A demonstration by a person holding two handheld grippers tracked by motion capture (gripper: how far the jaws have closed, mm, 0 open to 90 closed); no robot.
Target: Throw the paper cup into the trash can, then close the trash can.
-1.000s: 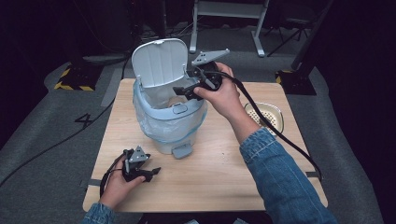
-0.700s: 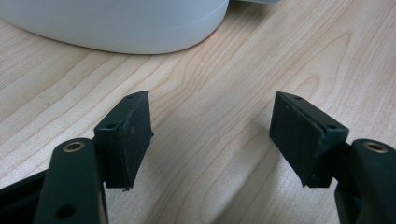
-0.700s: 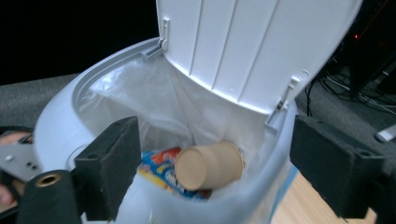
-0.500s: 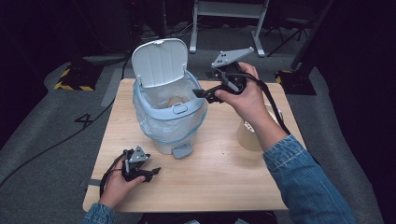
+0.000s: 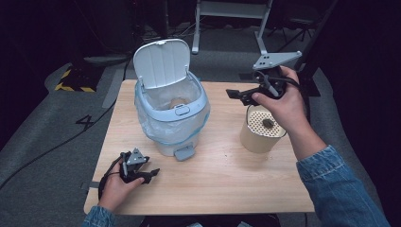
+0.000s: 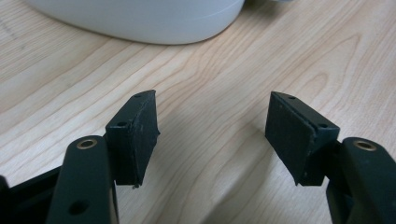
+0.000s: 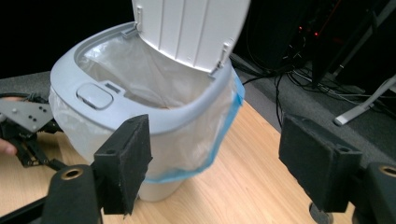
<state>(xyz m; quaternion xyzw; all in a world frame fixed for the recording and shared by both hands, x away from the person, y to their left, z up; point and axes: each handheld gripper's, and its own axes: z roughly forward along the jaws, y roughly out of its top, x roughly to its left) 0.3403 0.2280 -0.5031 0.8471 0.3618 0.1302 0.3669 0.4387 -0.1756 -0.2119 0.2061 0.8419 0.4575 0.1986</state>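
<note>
The wooden table (image 5: 222, 179) is evenly and softly lit from overhead, while the room around it falls off into near-black, with cables and stands barely readable. Shadows are faint: a soft one under the bin (image 5: 170, 118) and another beneath the left gripper (image 6: 212, 133) (its pads are sharp, the wood grain crisp). In the right gripper view the near jaws look slightly soft and the dark background shows small red glints. The white lid (image 7: 191, 28) is bright but not blown out. The high view is a little grainy.
</note>
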